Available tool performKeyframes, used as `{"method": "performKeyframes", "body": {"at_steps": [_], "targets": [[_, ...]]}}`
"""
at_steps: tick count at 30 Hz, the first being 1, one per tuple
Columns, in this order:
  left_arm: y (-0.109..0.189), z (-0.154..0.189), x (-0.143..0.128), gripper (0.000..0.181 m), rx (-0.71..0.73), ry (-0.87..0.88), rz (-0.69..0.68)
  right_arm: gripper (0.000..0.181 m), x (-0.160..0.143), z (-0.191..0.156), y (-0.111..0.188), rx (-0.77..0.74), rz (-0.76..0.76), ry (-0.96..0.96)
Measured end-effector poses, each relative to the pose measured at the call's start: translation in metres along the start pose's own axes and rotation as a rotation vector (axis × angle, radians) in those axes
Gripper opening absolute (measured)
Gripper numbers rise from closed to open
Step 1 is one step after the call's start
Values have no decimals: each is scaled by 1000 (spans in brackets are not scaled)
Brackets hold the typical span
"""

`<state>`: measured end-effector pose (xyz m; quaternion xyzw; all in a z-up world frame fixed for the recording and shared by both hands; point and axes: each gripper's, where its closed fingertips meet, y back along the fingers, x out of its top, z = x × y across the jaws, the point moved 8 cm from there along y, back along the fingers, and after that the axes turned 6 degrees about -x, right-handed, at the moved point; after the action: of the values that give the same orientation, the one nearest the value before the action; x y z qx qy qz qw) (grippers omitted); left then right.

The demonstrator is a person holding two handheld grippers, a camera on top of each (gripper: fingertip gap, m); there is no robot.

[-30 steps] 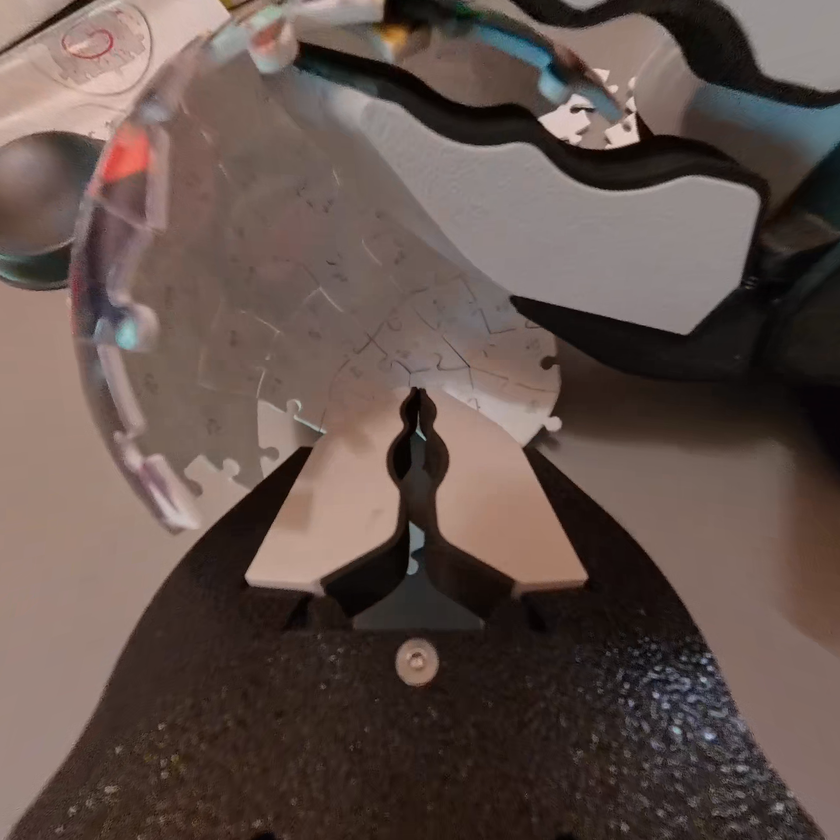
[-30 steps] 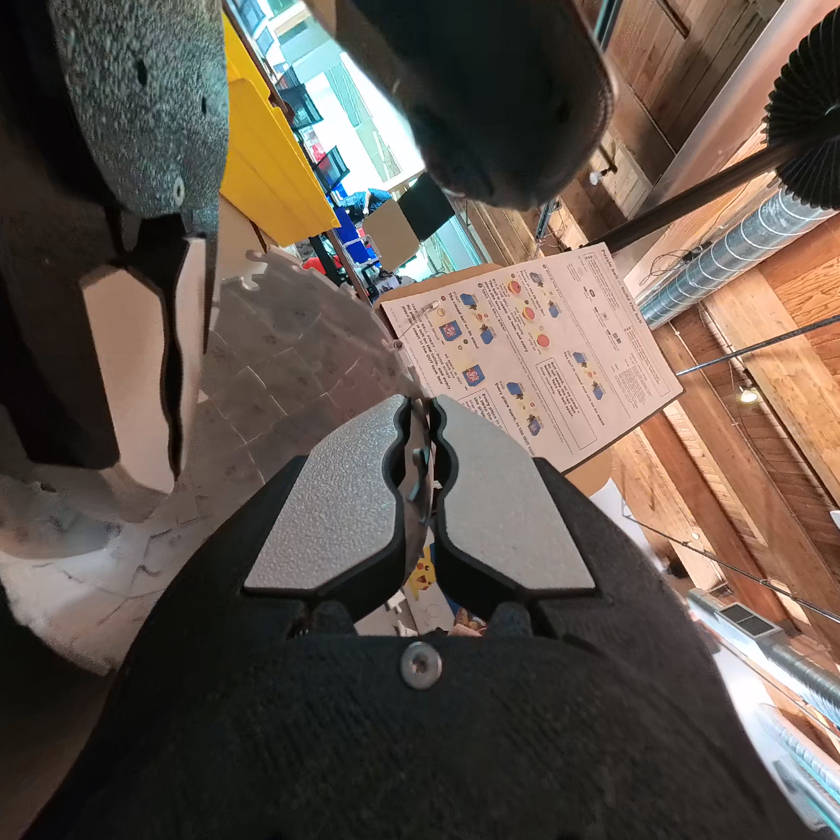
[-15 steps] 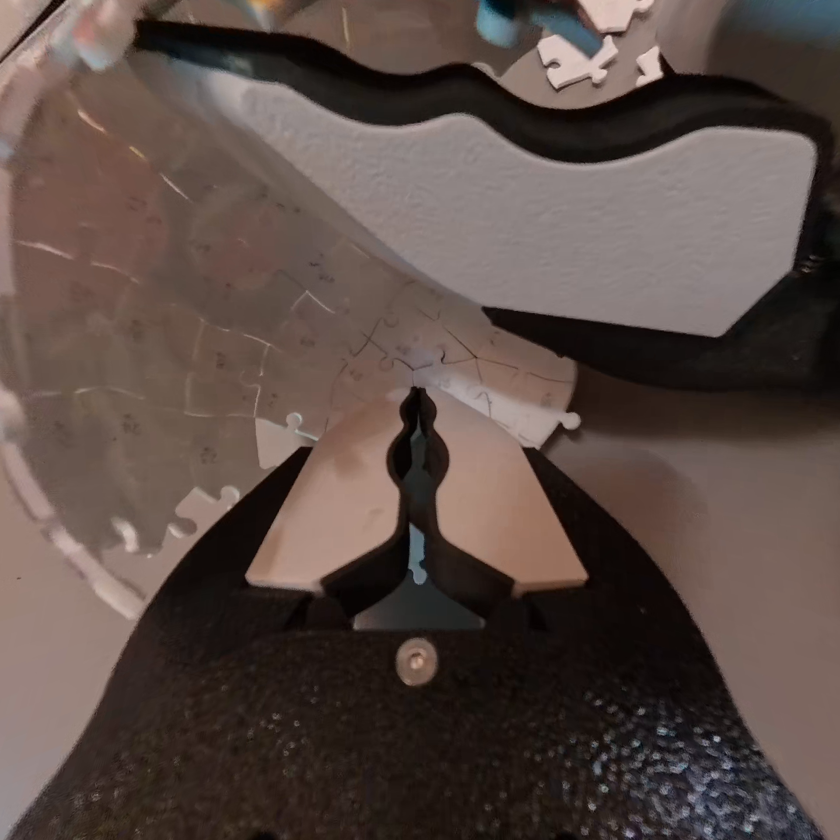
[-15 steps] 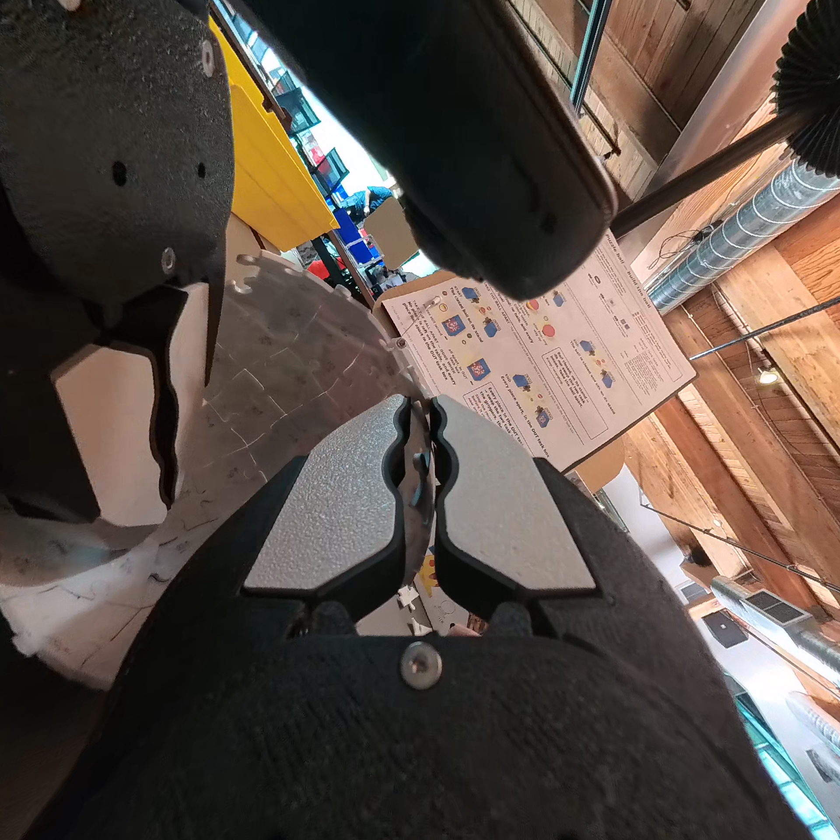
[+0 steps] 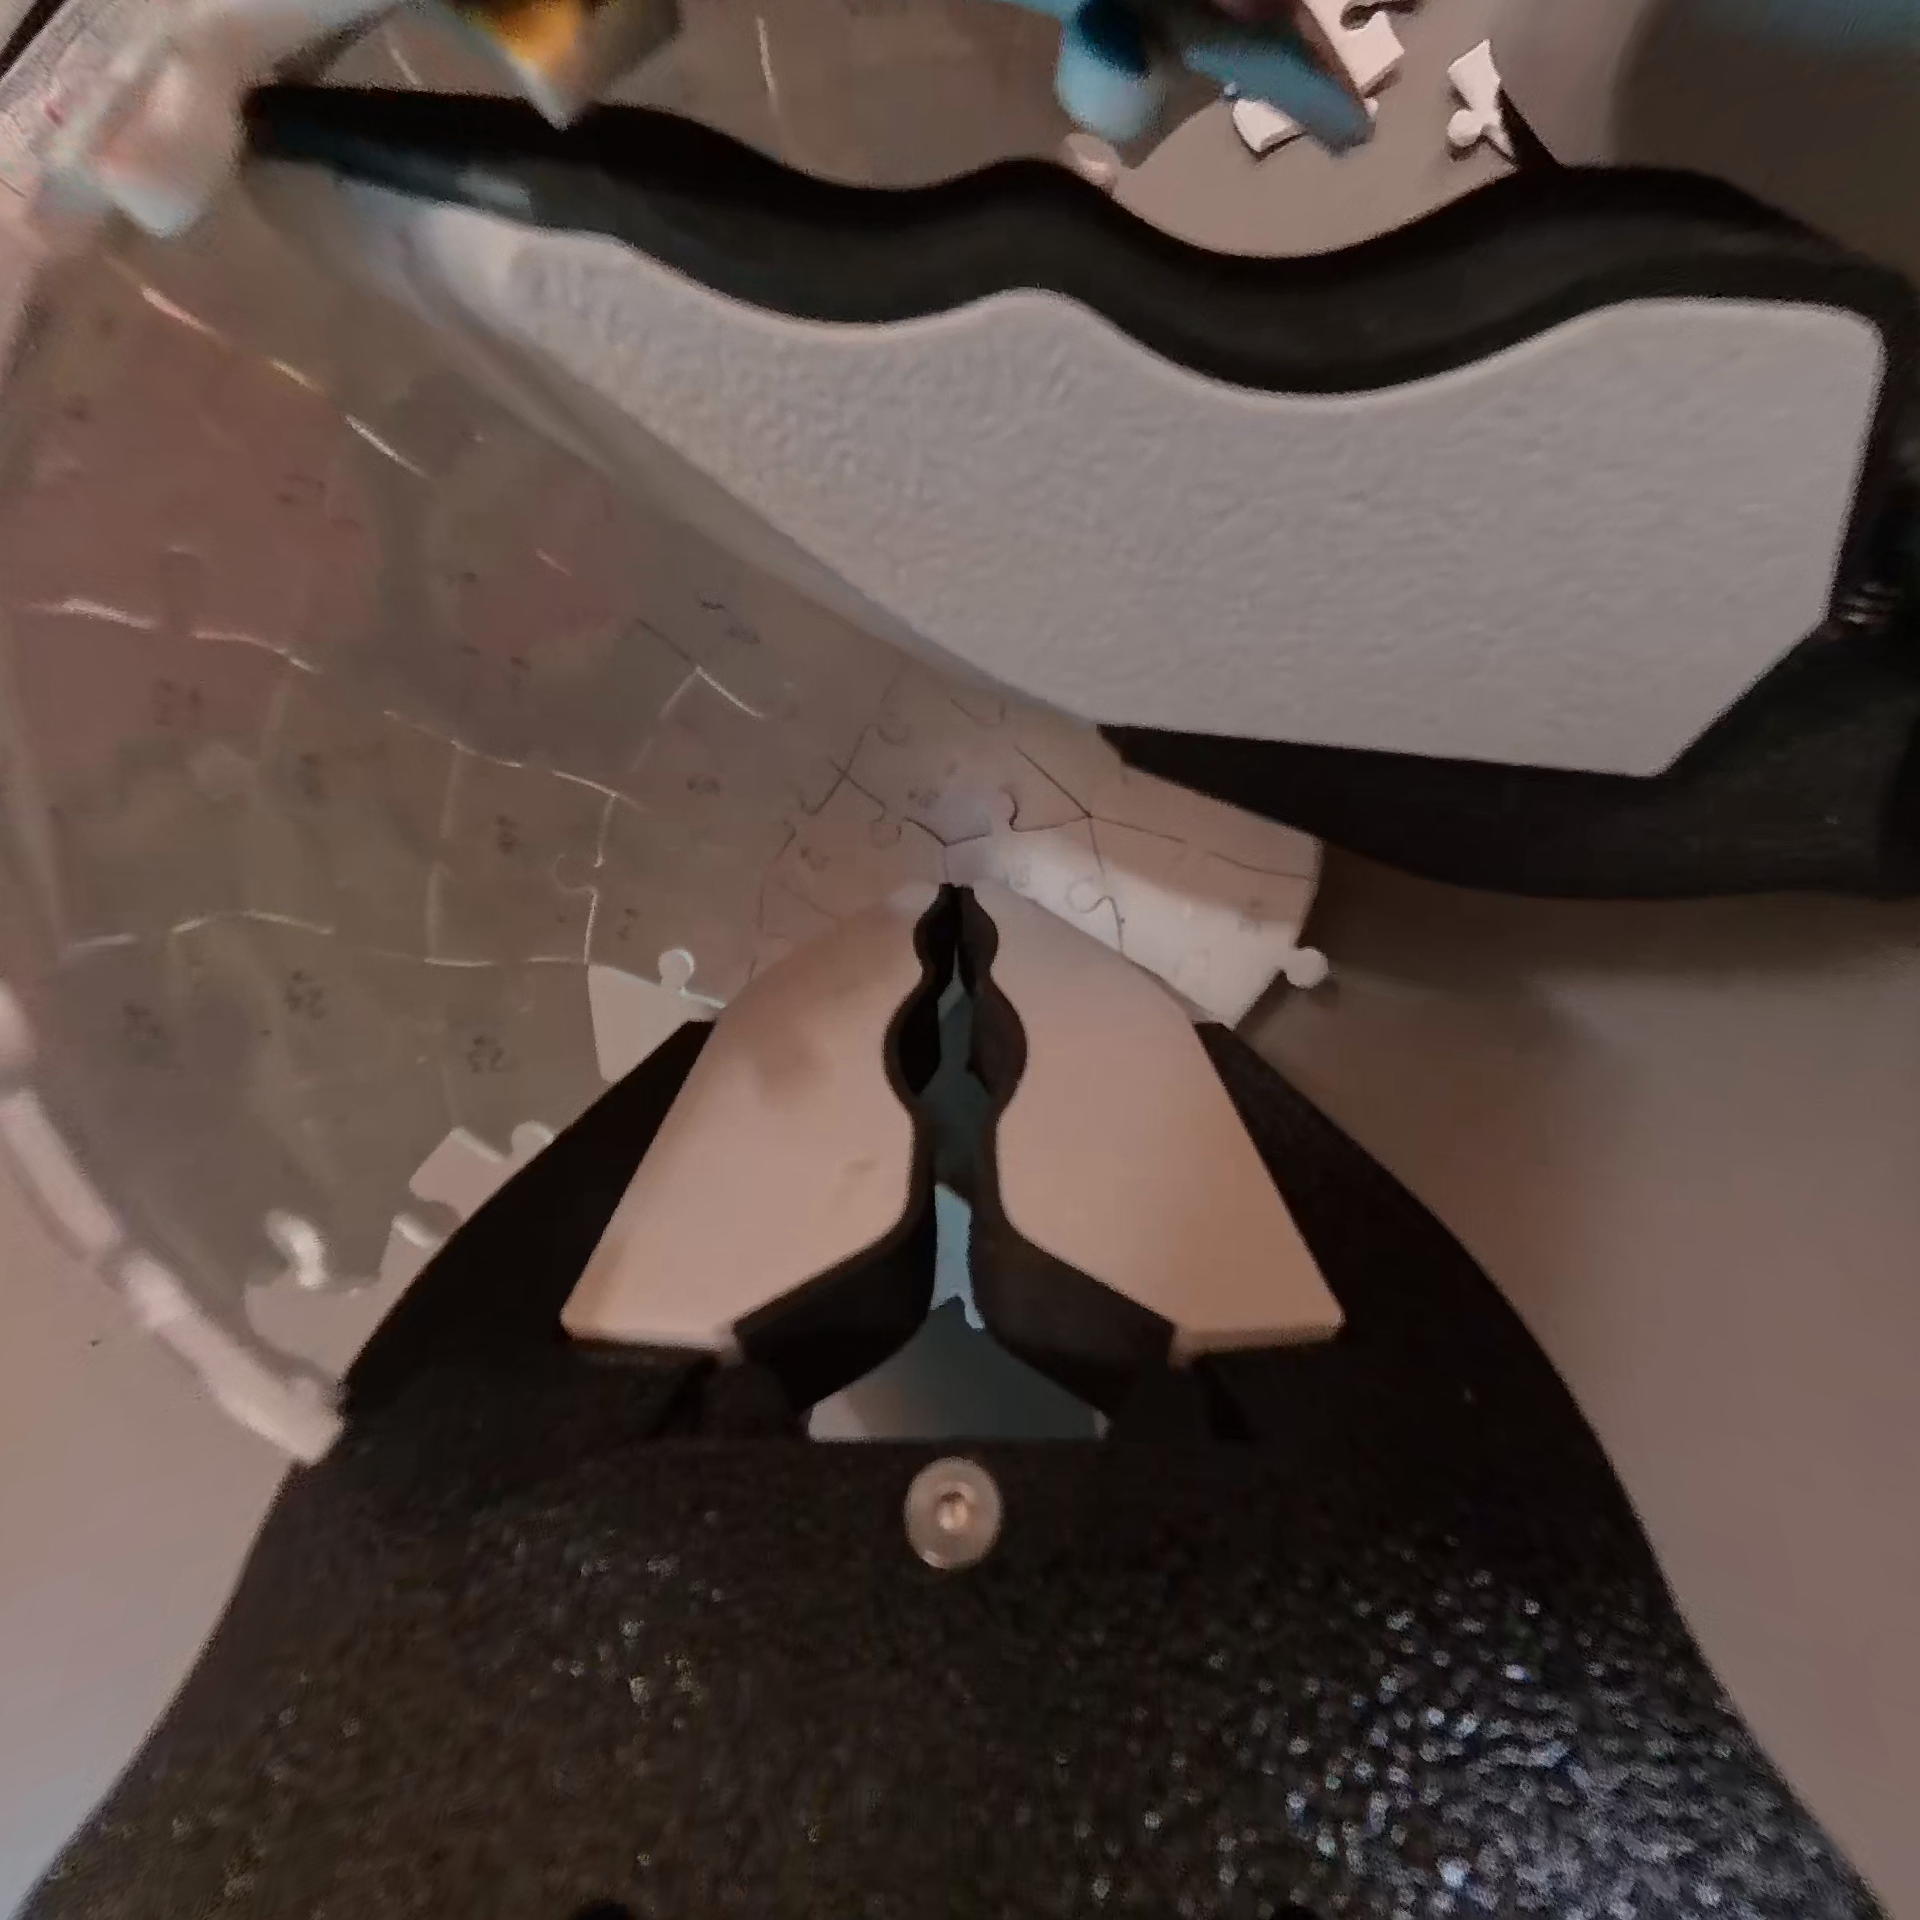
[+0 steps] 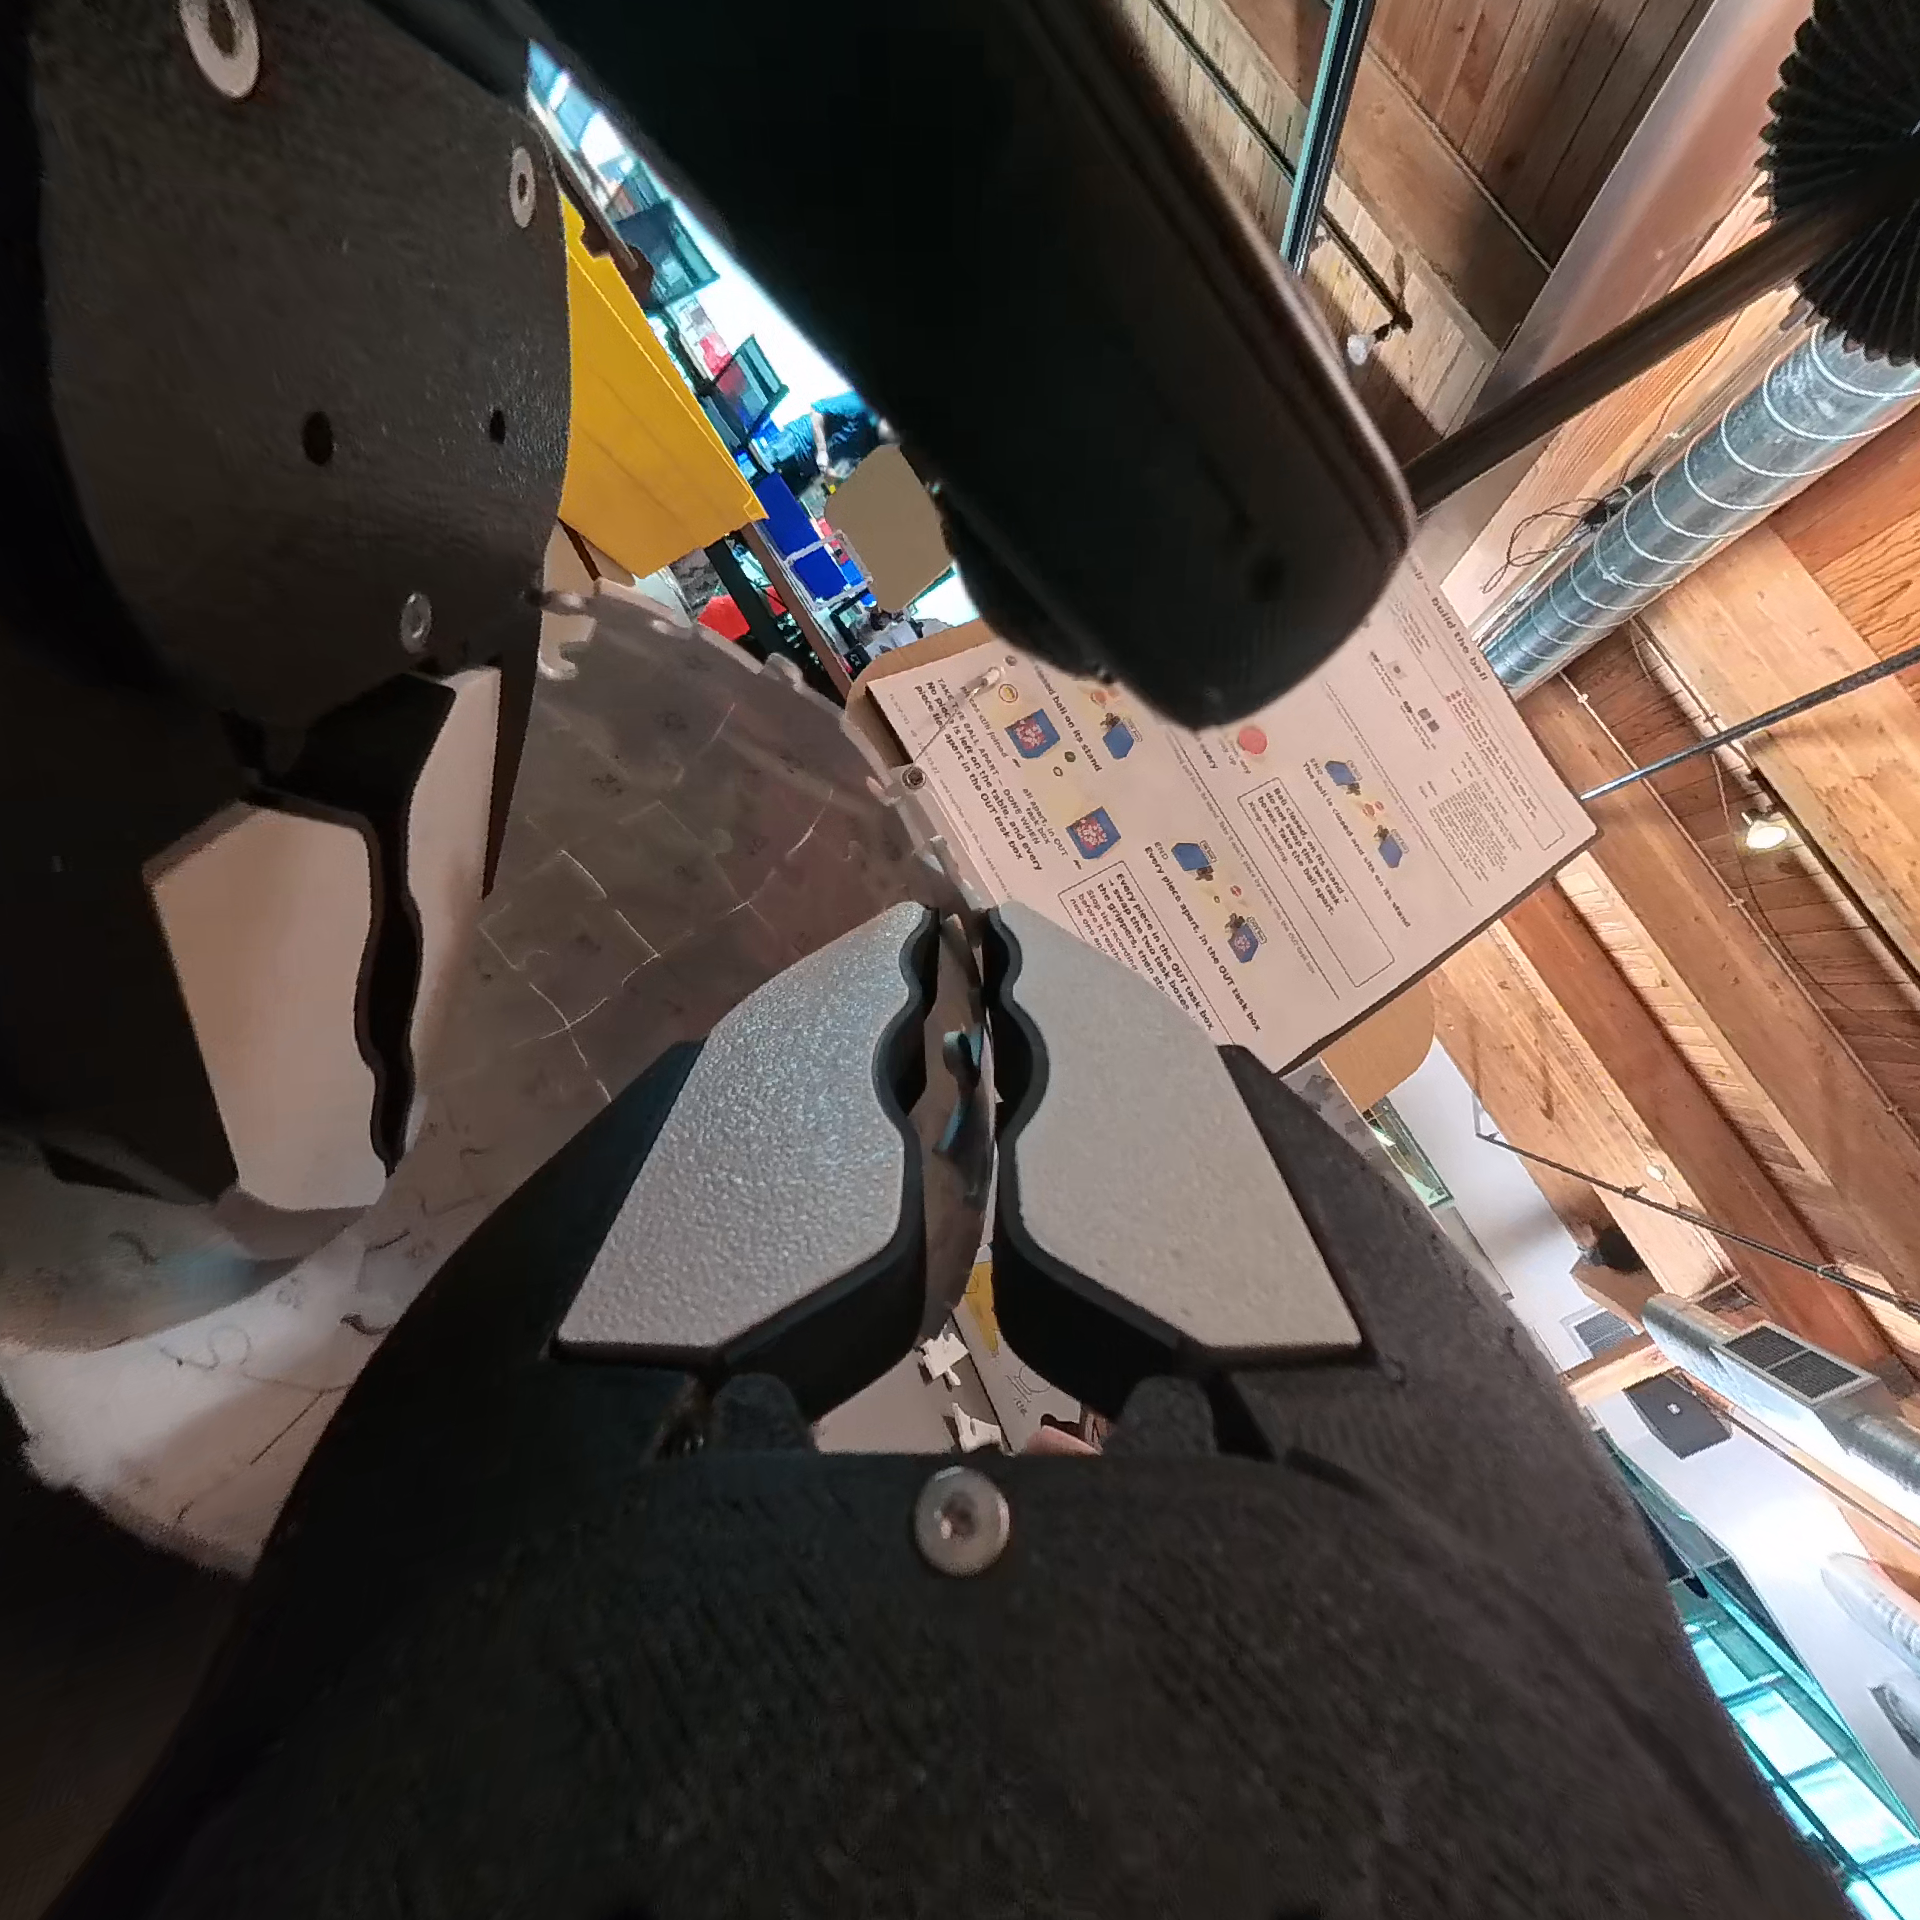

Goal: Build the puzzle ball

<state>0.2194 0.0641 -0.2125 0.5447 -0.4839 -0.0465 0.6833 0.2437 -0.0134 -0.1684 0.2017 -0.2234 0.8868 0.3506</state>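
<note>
A curved shell of joined puzzle pieces (image 5: 343, 790), grey-white on its inner face, is held up between both grippers. My left gripper (image 5: 954, 904) is shut on the shell's lower edge, and a piece edge shows in the slot between its fingers. My right gripper (image 6: 961, 930) is shut on another part of the shell's rim (image 6: 665, 831), seen from the inside. The right gripper's white pad (image 5: 1195, 520) crosses the top of the left wrist view. The left gripper's body (image 6: 270, 436) fills the upper left of the right wrist view.
Loose white puzzle pieces (image 5: 1475, 94) lie on the grey table (image 5: 1610, 1195) beyond the grippers. An illustrated instruction sheet on a clipboard (image 6: 1226, 831) stands behind the shell. A yellow bin (image 6: 634, 457), wooden ceiling and metal duct (image 6: 1704, 499) show beyond. The left gripper's tips are roughly 12 cm from the right gripper's.
The shell and the right gripper have drawn closer and shifted left in the left wrist view. In the right wrist view the left gripper now covers more of the top. Both grips hold.
</note>
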Motion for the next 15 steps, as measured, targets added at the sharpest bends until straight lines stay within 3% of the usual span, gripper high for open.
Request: {"method": "performKeyframes", "body": {"at_steps": [5,9,15], "targets": [[19,-2,2,0,38,-34,137,7,-2,1,1,-3,-8,-13],[33,-7,-4,0,66,-29,156,7,-1,1,0,0,-5,-14],[28,-3,3,7,-105,177,250,7,1,0,0,2,1,-10]]}}
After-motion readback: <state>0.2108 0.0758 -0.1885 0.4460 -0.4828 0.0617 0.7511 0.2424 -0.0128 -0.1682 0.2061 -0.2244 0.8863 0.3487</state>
